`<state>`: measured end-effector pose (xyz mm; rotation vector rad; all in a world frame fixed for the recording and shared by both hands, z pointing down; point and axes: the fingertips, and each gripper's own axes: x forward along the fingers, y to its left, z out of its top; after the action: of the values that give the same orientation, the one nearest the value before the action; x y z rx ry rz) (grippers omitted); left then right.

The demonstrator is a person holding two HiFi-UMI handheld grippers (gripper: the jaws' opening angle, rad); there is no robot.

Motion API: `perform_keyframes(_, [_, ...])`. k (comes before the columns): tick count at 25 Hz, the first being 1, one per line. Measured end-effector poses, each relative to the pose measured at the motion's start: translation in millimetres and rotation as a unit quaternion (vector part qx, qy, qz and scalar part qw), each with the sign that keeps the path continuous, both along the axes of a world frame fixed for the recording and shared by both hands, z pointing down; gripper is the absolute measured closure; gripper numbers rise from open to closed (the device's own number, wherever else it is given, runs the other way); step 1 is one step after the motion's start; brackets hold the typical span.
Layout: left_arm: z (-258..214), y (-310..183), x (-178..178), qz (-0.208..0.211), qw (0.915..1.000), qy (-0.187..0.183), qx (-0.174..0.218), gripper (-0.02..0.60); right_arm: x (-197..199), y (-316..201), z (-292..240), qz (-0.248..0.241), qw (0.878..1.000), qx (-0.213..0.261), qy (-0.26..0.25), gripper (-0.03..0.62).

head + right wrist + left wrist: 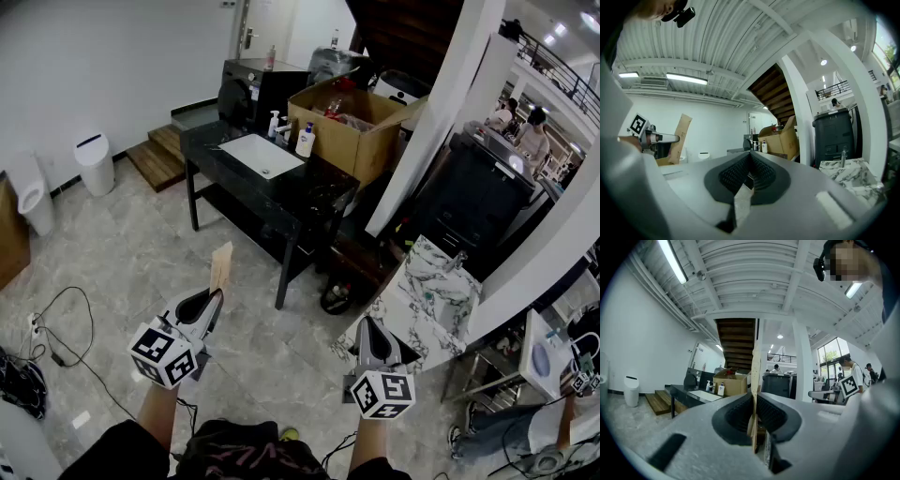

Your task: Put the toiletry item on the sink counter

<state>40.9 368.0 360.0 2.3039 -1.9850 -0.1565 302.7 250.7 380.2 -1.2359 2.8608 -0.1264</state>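
Left gripper view has the left claw (pixel 754 404) clamped on the near end of a thin, flat brown kraft-paper packet (pixel 754 366), which stands edge-on between the jaws and juts past their tips; the right claw (pixel 750 158) is closed, jaws together. Held by so little, the packet could pivot or slide out in transit. Well ahead across the grey tiled floor (pixel 141 253) stands the black sink desk (pixel 314 199), where a careless set-down could topple the white pump bottles (pixel 305 141) beside the white basin (pixel 260 155).

a showroom-like hall: freestanding sink counter (pixel 314 192), cardboard box (pixel 352 136), wooden steps (pixel 155 159), mezzanine railing (pixel 562 61).
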Motion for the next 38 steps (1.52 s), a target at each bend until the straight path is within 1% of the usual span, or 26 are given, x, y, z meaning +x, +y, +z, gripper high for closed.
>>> perform_keyframes(5, [-1.6, 7.3, -6.9, -0.001, 1.0, 0.002, 0.001, 0.557, -6.0, 5.6, -1.7, 0.003, 1.0, 0.003, 0.006, 0.592])
perform_keyframes(9, [-2.8, 12.7, -16.2, -0.004, 1.0, 0.003, 0.004, 0.557, -13.7, 11.3, -3.3, -0.002, 1.0, 0.003, -0.004, 0.589])
perform_keyframes(13, [0.1, 17.1, -25.5, -0.003, 1.0, 0.003, 0.004, 0.557, -23.5, 15.5, -0.6, -0.001, 1.0, 0.001, 0.007, 0.588])
perform_keyframes(21, [2.9, 31.2, -51.4, 0.012, 0.9999, 0.009, 0.004, 0.557, -53.1, 31.1, -1.8, 0.01, 1.0, 0.006, 0.018, 0.588])
perform_keyframes(27, [8.9, 38.8, -73.0, 0.018, 0.9997, 0.015, 0.005, 0.557, -72.6, 48.0, 12.9, 0.011, 1.0, -0.007, 0.019, 0.588])
perform_keyframes(32, [19.7, 33.1, -81.3, 0.018, 0.9995, 0.027, -0.002, 0.557, -82.2, 42.8, 14.3, 0.011, 0.999, -0.01, 0.028, 0.588])
perform_keyframes(38, [25.6, 5.9, -97.4, 0.013, 0.9996, 0.026, -0.008, 0.557, -98.8, 9.8, 18.3, 0.008, 0.999, -0.01, 0.03, 0.588])
